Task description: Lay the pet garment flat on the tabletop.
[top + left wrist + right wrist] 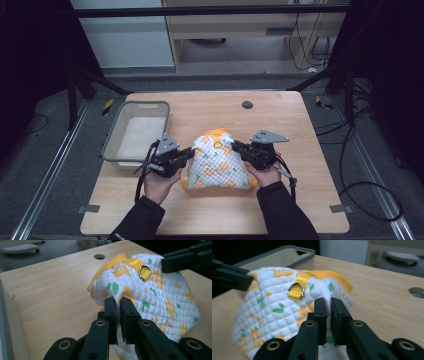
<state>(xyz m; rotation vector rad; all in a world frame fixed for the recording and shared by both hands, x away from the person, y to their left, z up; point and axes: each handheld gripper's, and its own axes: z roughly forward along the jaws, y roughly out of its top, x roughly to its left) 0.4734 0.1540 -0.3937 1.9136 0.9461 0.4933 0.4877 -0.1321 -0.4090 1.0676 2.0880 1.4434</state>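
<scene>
Garment: quilted white cloth piece, orange flower and green leaf print, orange trim at its upper edge and lower corners. Small, looks like a pet vest, can't confirm.
Ring: metal D-ring on a yellow strap, sits on the upper part of the cloth.
Where: lower centre of the high view, on the wooden table, lifted into a hump between your two grippers.
Left gripper: left gripper at the cloth's left edge; in its own view the jaws are pressed together on a fold of the white quilting.
Right gripper: right gripper at the cloth's upper right edge; jaws pinching a ridge of the cloth just beside the strap.
Hands: your left hand and right hand come in from the bottom of the frame, dark sleeves.
Around: grey bin at centre left, near your left gripper, not touching the cloth. Dark round hole in the table top above the cloth.
</scene>
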